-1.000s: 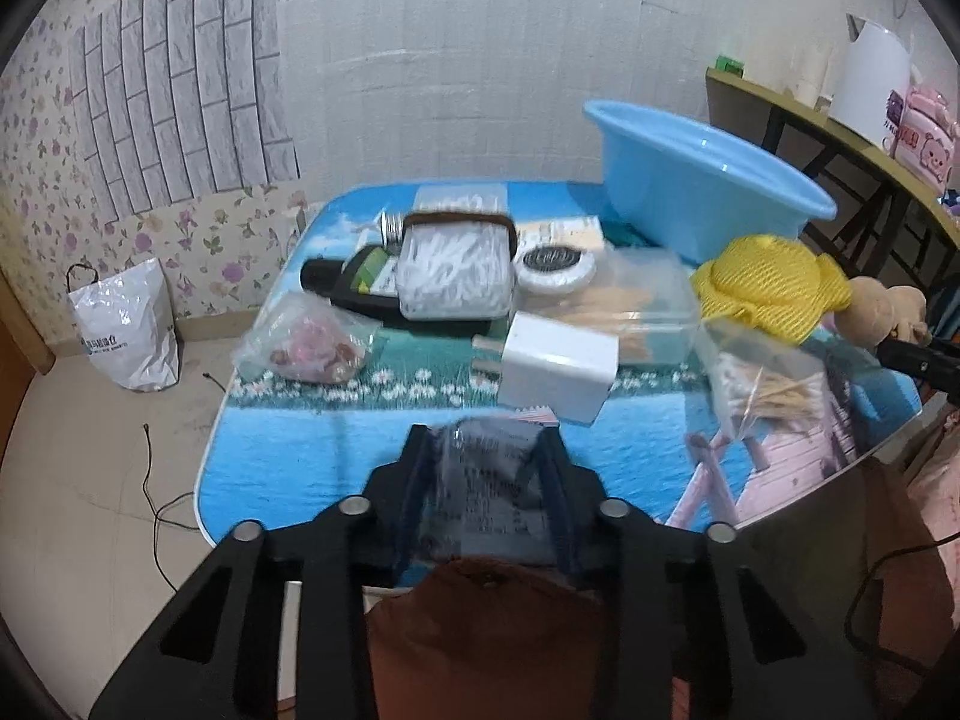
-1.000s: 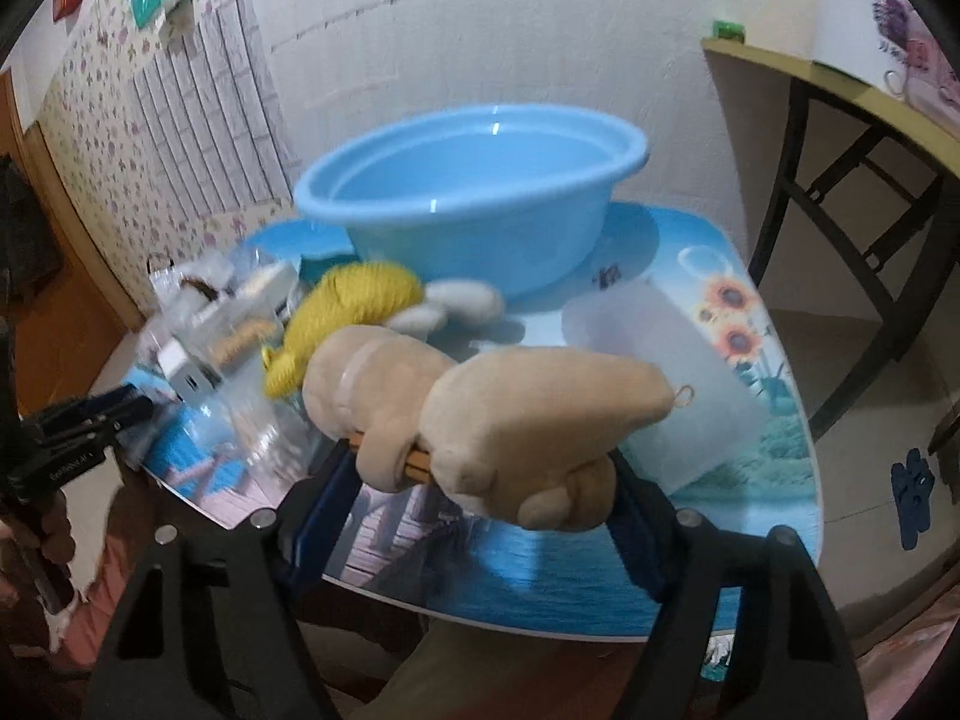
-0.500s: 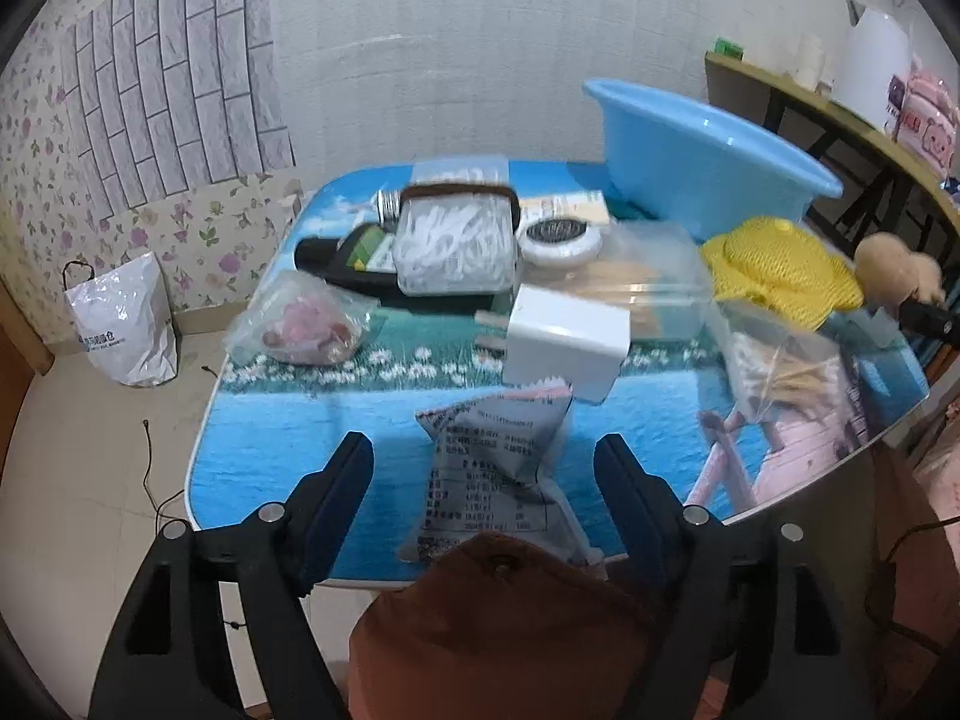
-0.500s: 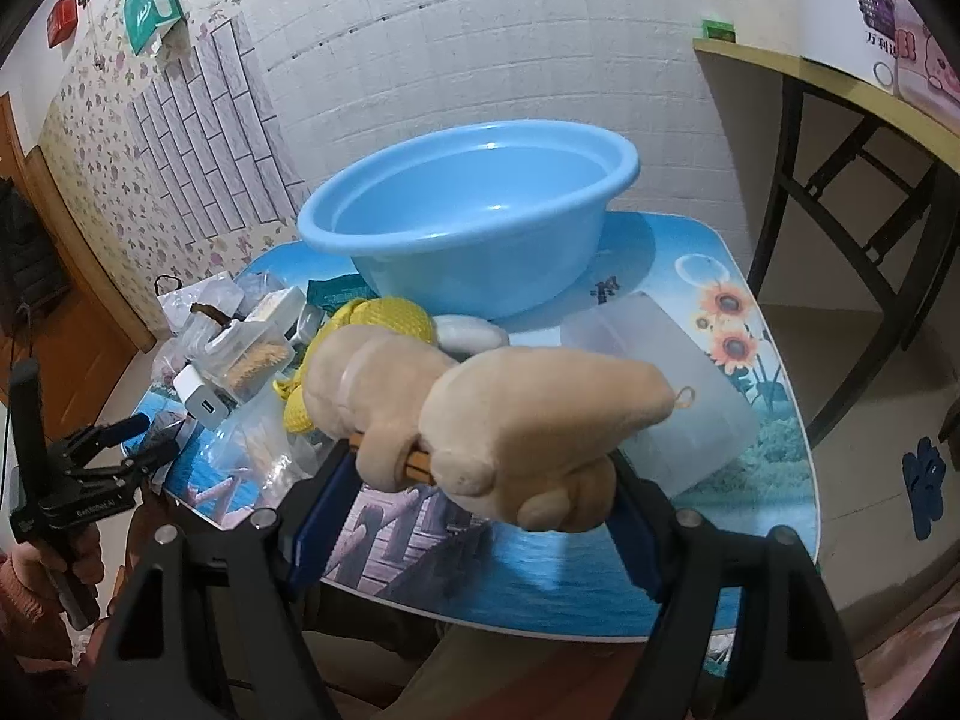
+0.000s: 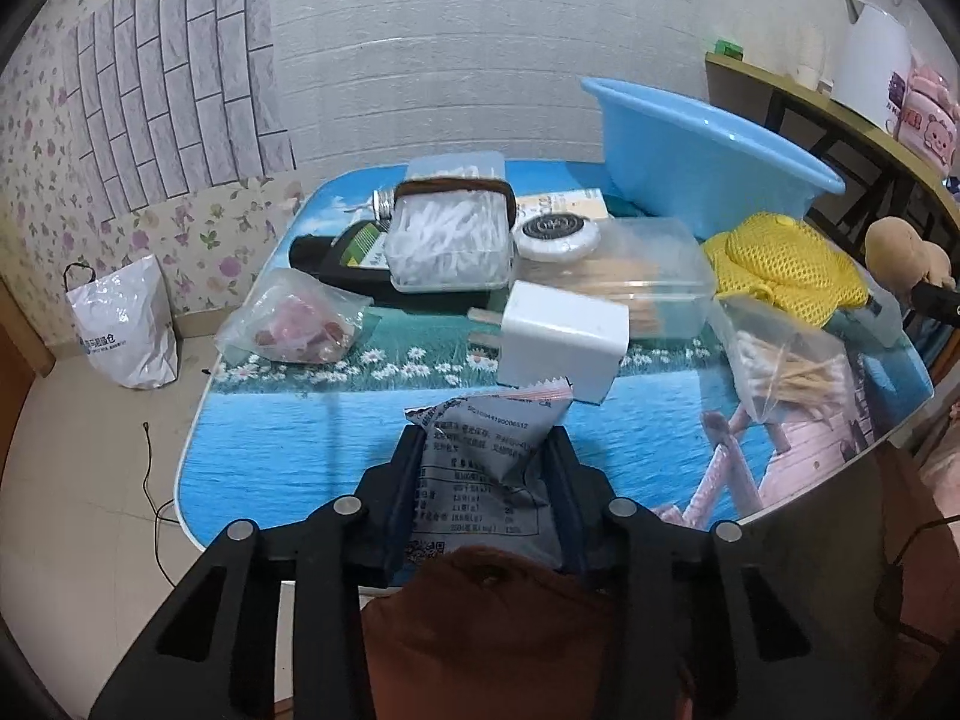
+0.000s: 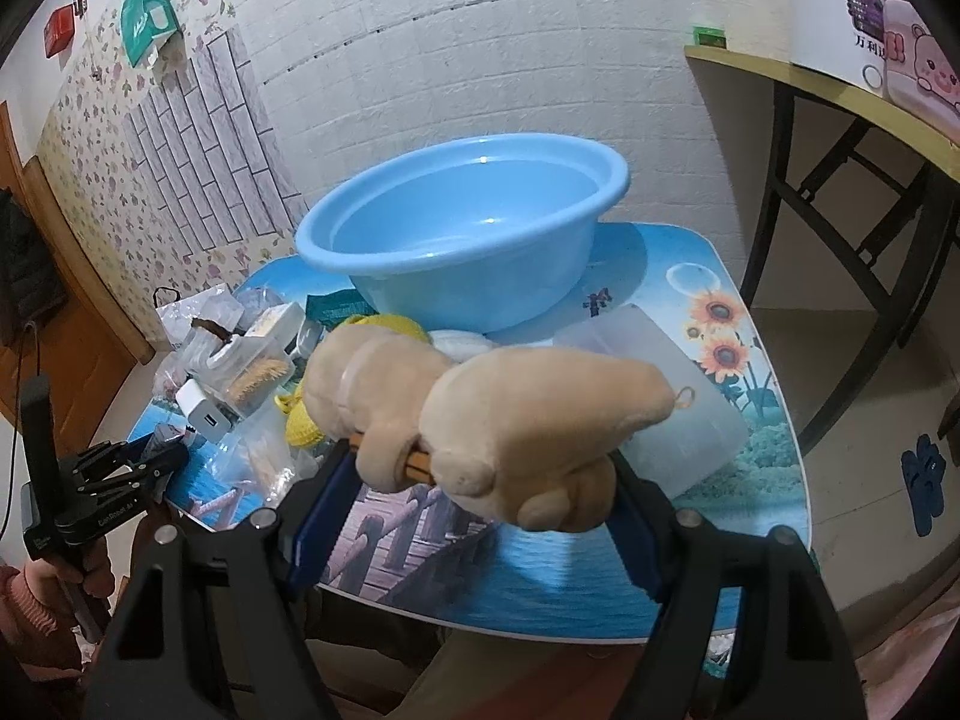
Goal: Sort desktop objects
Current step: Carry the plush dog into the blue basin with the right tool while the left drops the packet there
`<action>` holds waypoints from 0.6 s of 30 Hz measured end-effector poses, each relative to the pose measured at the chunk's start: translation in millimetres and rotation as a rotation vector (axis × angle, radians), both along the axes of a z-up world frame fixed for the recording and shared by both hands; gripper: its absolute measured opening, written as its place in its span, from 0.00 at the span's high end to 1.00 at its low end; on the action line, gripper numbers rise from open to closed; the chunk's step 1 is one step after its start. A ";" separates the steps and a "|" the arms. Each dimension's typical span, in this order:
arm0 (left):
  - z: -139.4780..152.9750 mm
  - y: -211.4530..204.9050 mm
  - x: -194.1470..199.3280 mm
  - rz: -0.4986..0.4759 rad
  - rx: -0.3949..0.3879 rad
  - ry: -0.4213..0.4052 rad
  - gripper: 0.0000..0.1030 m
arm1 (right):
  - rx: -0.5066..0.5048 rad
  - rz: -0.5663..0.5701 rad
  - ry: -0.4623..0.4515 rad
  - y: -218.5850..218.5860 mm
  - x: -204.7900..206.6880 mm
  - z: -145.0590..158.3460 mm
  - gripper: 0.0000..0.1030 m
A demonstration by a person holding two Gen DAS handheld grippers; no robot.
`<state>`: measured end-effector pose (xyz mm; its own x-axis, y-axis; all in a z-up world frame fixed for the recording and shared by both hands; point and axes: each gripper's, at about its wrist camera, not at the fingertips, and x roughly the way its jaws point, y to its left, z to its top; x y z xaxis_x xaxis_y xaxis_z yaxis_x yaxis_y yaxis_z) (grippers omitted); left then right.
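Cluttered counter (image 5: 282, 456) ahead: left claw (image 5: 486, 468) just closing, pinching grey snack packet (image 5: 489, 450); right claw (image 6: 480, 480) clamping plush toy (image 6: 498, 408), blue basin (image 6: 468, 240) directly beyond.

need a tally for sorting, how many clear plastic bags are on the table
2: pink-filled bag at the table's left, cotton swab bag at its right. More may hide behind the clutter.

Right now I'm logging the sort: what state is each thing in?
Left gripper: just closing, pinching the grey foil snack packet.
Right gripper: clamped on the tan plush toy.
Light blue plastic basin: upright, empty.
Dark glass bottle: lying down.
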<state>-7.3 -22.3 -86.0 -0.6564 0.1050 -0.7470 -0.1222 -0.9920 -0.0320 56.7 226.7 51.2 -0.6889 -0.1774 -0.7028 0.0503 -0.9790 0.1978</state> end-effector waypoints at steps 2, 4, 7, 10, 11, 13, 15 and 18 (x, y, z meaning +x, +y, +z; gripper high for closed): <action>9.1 -1.5 1.4 0.005 0.010 0.021 0.63 | -0.007 -0.004 0.021 0.4 1.7 5.9 0.25; 19.6 -3.1 2.2 0.010 0.022 0.045 0.63 | -0.016 -0.002 0.052 0.7 3.2 15.1 0.25; 35.4 -2.0 1.0 0.008 0.029 0.070 0.63 | -0.014 0.004 0.075 -0.8 -0.1 23.9 0.25; 46.6 1.9 -5.7 -0.008 0.049 0.072 0.63 | -0.010 0.015 0.093 -1.9 -8.6 30.5 0.25; 50.1 4.1 -8.3 -0.014 0.057 0.073 0.63 | -0.006 0.017 0.097 -1.9 -12.5 31.7 0.25; 57.8 10.7 -12.6 -0.021 0.062 0.081 0.63 | -0.004 0.023 0.099 -1.2 -23.2 34.4 0.25; 66.9 18.4 -19.4 -0.028 0.064 0.091 0.63 | -0.006 0.028 0.105 -0.4 -31.2 36.5 0.25; 77.8 29.1 -33.0 -0.047 0.067 0.102 0.63 | 0.006 0.034 0.116 1.3 -43.1 40.1 0.25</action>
